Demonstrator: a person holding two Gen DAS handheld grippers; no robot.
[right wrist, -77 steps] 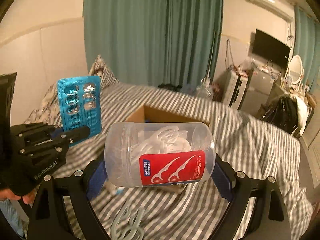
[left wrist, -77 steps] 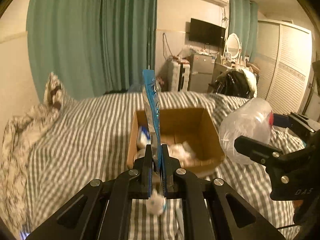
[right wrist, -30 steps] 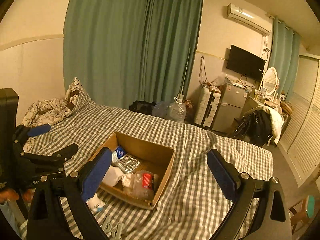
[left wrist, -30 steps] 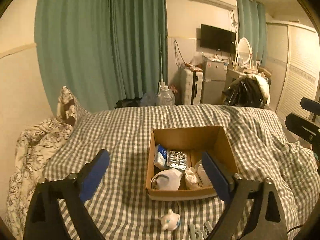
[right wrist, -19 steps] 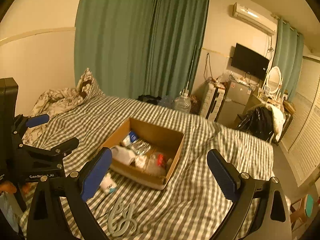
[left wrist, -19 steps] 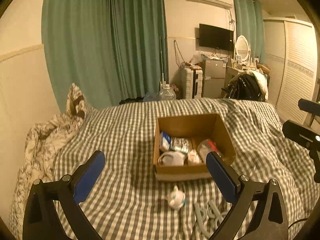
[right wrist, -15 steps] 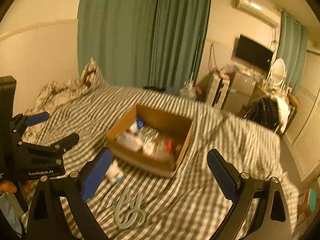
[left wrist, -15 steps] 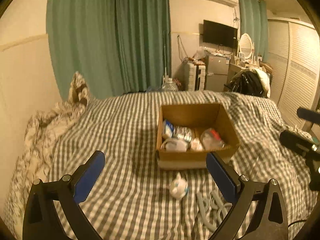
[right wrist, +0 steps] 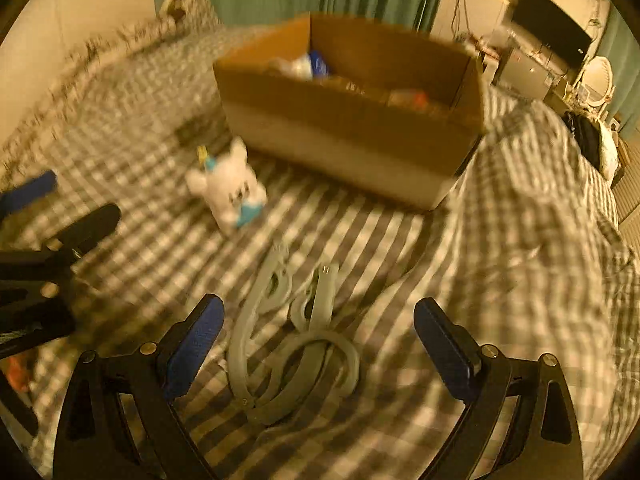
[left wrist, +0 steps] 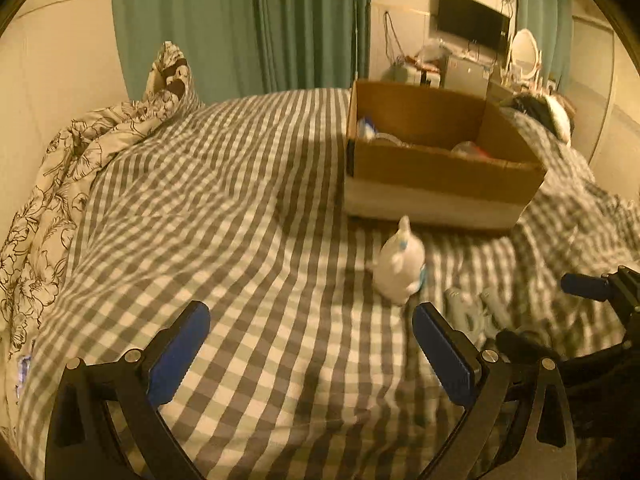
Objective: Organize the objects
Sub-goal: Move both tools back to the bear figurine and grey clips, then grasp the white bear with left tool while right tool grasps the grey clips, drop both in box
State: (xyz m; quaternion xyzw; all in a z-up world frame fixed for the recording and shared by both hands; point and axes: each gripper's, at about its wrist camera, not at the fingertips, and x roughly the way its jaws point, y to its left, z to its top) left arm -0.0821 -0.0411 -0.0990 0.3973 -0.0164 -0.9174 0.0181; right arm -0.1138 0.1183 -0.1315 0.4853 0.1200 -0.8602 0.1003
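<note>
Both hand-held grippers, the left gripper [left wrist: 310, 350] and the right gripper [right wrist: 318, 338], have their jaws wide apart and hold nothing. In front of the brown cardboard box [right wrist: 352, 120] lies a small white plush toy [right wrist: 228, 190], and nearer, a pale grey plastic hanger [right wrist: 288, 340] lies between the right fingers.

You can see green curtains [left wrist: 280, 24] behind the checked bed cover [left wrist: 224, 208], a flowery blanket [left wrist: 60, 168] on one side, and a black TV [left wrist: 472, 24] on the wall.
</note>
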